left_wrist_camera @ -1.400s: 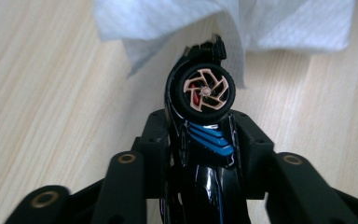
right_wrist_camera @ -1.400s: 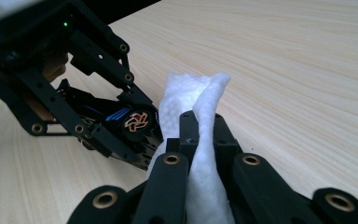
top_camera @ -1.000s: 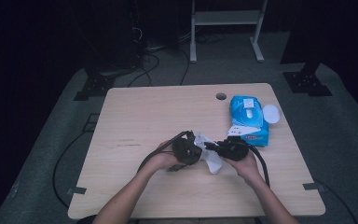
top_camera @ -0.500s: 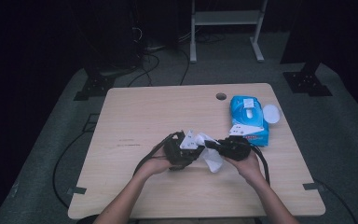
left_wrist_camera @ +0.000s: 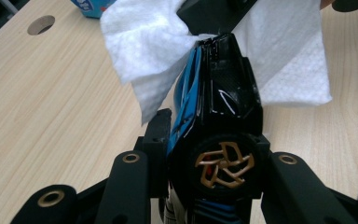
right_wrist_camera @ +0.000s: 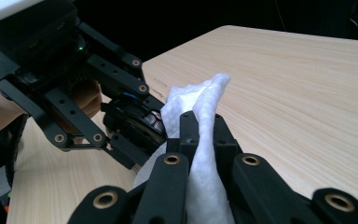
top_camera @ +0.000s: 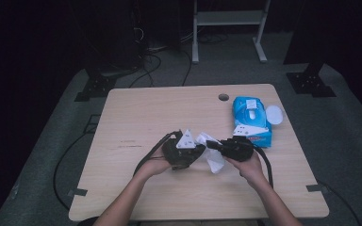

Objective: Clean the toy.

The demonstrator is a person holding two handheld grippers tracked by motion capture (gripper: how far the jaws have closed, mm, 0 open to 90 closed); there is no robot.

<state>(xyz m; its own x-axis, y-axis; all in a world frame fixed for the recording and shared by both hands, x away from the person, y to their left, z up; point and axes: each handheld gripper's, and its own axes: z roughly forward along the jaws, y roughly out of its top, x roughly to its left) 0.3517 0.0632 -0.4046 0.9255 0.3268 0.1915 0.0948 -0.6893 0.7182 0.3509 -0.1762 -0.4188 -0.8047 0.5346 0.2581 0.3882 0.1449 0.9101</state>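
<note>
A glossy black toy car with blue stripes and a gold-spoked wheel is clamped between the jaws of my left gripper. In the high view the left gripper is at the table's front middle, facing my right gripper. My right gripper is shut on a white wipe, which is pressed against the car's far end. The wipe drapes over the car's tip and hangs down on both sides.
A blue pack of wipes with its white lid flipped open lies at the right of the wooden table. A round cable hole is near the far edge. Cables trail off the front.
The wipe has shifted a little across the car between the two grippers, and the left gripper has turned slightly. Both hands stay in the same spot.
</note>
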